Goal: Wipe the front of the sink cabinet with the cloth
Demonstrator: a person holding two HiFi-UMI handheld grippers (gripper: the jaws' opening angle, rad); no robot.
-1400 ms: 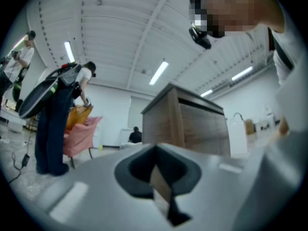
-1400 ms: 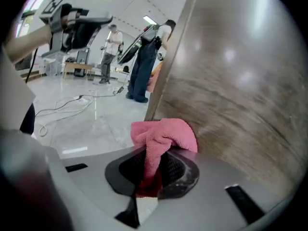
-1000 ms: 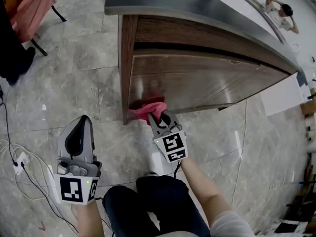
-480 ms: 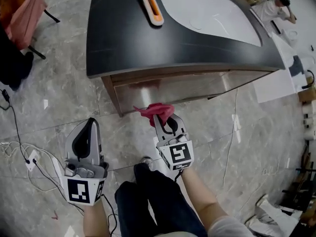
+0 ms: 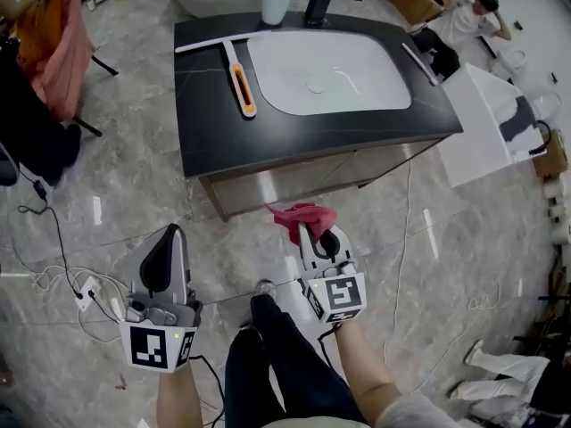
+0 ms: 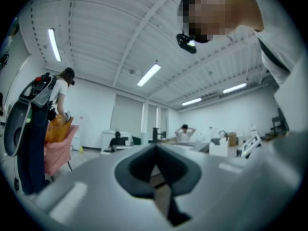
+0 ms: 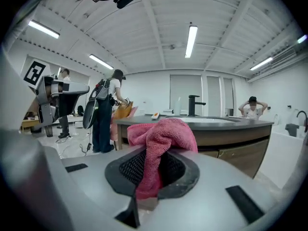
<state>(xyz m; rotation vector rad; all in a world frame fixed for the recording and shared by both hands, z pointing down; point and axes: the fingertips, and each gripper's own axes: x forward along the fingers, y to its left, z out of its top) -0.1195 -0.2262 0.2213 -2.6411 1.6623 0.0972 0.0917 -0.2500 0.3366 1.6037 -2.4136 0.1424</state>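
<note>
— Cabinet [image 5: 303,178] front lies at 12 o'clock from the person, under the dark counter [image 5: 214,123] that carries the white sink [image 5: 326,71]. The head view shows only a thin strip of that front.

— And the tongs?

— Left tongs [image 5: 171,233] hang at 8 o'clock over the floor, well apart from the cabinet. Their tips are together with nothing between them. Right tongs [image 5: 314,232], at 6 o'clock, are clamped on the pink cloth [image 5: 303,216], which bunches up past the tips.

— Is the cloth on the wood?

— No. It is held off the front, near its lower edge in the head view. In the right gripper view the cabinet stands ahead toward 3 o'clock, apart from the cloth.

— So how to wipe well?

— My judgement: bring the bunched end flat onto the front, so that cloth and not the tips meets the panel. Press lightly and run long overlapping strokes from the 9 o'clock corner toward 3 o'clock, the top band first and then lower. The grip looks deep enough, but a loose fold could pull out under hard pressure. Hold the left tongs clear of the strokes.
</note>
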